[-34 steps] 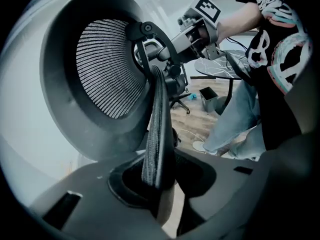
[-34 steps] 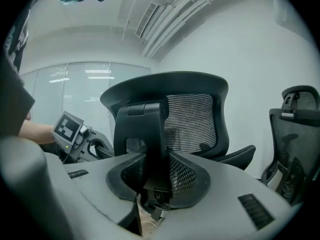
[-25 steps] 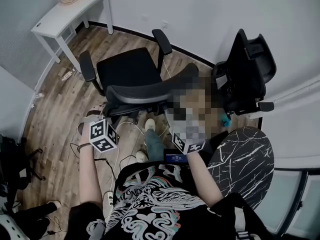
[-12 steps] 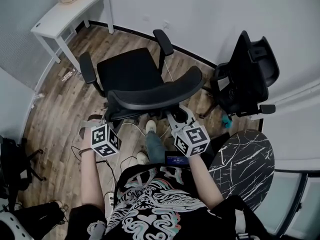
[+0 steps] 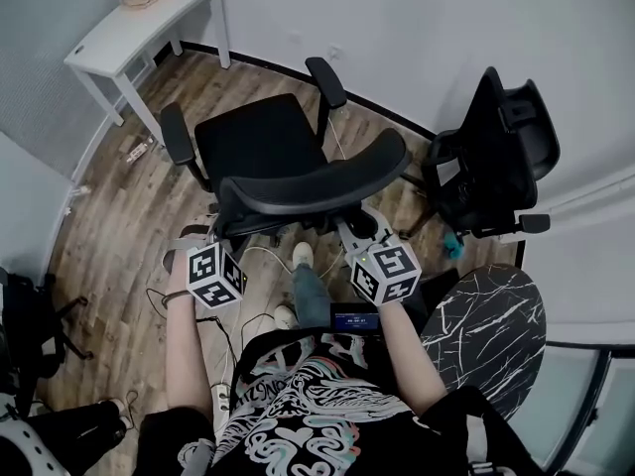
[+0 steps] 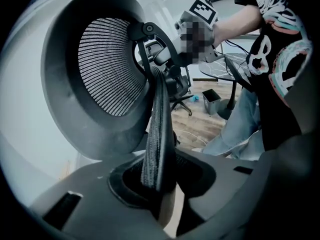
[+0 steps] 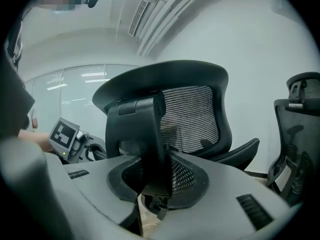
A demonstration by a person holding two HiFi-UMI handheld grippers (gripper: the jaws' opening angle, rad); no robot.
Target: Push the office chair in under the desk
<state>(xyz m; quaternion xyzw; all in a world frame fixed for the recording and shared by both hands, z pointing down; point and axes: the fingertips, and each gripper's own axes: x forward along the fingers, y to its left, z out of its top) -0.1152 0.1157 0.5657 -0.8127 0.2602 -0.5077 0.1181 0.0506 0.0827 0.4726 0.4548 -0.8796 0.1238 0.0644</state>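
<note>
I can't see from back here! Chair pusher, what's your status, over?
Left gripper clamped on backrest edge. Right gripper, just been closing, grips backrest's rear spine. Office chair stands apart from white desk. Cables on floor by its base.

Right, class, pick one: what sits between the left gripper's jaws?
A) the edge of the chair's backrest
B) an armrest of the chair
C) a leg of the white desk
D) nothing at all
A: the left gripper view shows the left gripper clamped on the edge of the mesh backrest.
</note>
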